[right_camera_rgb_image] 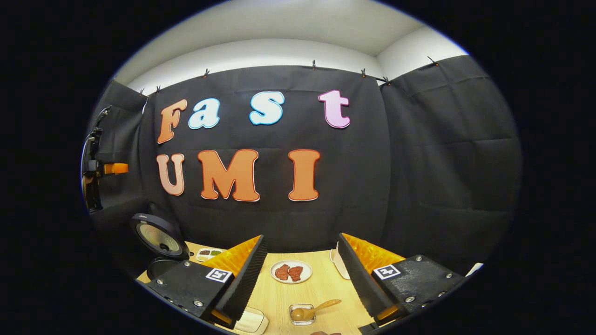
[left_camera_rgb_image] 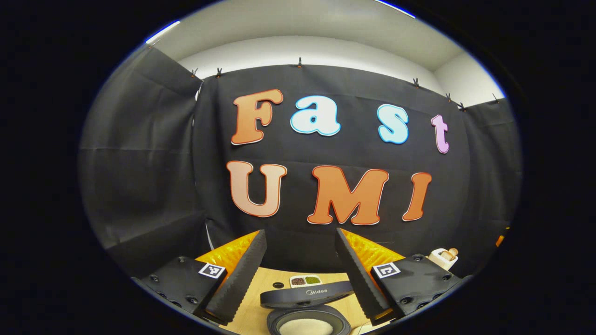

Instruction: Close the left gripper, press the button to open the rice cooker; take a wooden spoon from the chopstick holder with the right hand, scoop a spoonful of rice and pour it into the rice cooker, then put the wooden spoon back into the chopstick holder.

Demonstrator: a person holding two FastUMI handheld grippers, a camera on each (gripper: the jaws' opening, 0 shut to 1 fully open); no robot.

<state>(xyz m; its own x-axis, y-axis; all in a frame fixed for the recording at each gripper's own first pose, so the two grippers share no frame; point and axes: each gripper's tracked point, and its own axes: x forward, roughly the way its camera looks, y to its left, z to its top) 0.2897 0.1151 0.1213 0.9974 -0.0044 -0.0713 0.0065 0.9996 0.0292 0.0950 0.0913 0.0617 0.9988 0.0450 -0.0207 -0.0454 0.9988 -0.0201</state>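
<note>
The black rice cooker (left_camera_rgb_image: 321, 312) stands open just below my left gripper (left_camera_rgb_image: 299, 231), its lid (left_camera_rgb_image: 305, 297) raised and pale rice in the pot (left_camera_rgb_image: 306, 327). The left gripper is open with nothing between its fingers. A white chopstick holder (left_camera_rgb_image: 440, 257) with a wooden piece in it stands at the right. In the right gripper view the cooker (right_camera_rgb_image: 160, 238) is at the far left, lid up. A wooden spoon (right_camera_rgb_image: 321, 307) rests with its head in a small glass bowl (right_camera_rgb_image: 301, 313) on the table, low between the fingers of my open, empty right gripper (right_camera_rgb_image: 301, 236).
A small white tray of dark and green beans (left_camera_rgb_image: 305, 280) lies behind the cooker. A plate with red meat pieces (right_camera_rgb_image: 291, 271) sits mid-table. A white object (right_camera_rgb_image: 336, 260) shows behind my right finger, another white item (right_camera_rgb_image: 251, 321) at the near edge. A black-and-orange device (right_camera_rgb_image: 100, 167) hangs far left.
</note>
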